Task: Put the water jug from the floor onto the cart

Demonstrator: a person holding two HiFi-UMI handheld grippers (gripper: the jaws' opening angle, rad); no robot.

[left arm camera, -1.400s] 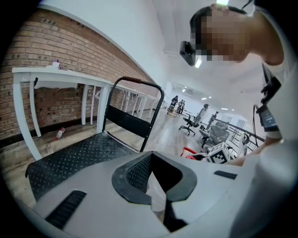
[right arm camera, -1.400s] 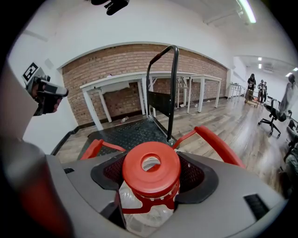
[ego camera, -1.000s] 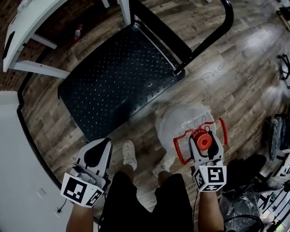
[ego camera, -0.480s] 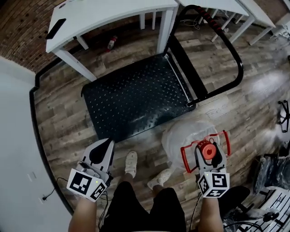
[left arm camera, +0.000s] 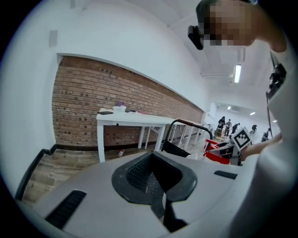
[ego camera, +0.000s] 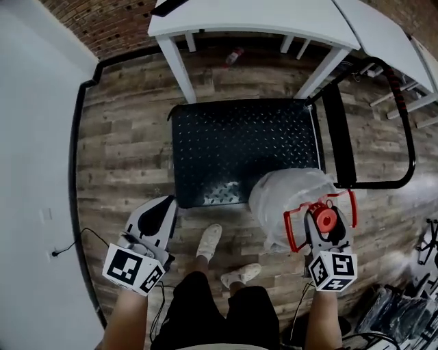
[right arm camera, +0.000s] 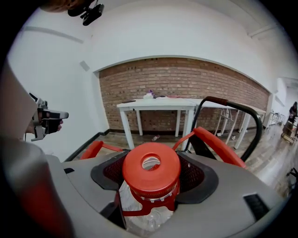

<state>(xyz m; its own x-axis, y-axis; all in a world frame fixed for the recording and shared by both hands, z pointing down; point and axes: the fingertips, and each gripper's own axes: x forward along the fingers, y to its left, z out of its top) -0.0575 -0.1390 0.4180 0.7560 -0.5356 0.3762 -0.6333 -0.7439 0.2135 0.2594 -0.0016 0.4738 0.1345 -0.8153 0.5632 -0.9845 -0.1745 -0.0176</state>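
The water jug [ego camera: 289, 195], clear with a red cap [right arm camera: 151, 168] and a red carry handle [right arm camera: 218, 144], hangs from my right gripper [ego camera: 324, 222], which is shut on its neck. In the head view the jug's body overlaps the near right corner of the black studded cart deck [ego camera: 236, 147]. The cart's push handle [ego camera: 405, 130] rises at the right. My left gripper [ego camera: 156, 217] hovers over the wooden floor off the deck's near left corner, shut with nothing in it. In the left gripper view the left gripper [left arm camera: 156, 186] shows its jaws closed together.
White tables [ego camera: 239, 17] stand beyond the cart against the brick wall, with a small red bottle [ego camera: 234, 56] on the floor beneath. My shoes [ego camera: 209, 243] are just short of the deck. A white wall [ego camera: 34, 137] runs along the left. Dark gear [ego camera: 404, 311] lies at bottom right.
I have stepped closer and turned, so the cart now lies square ahead. The jug has travelled with the right gripper from beside the deck to its near right corner. The left gripper stays shut.
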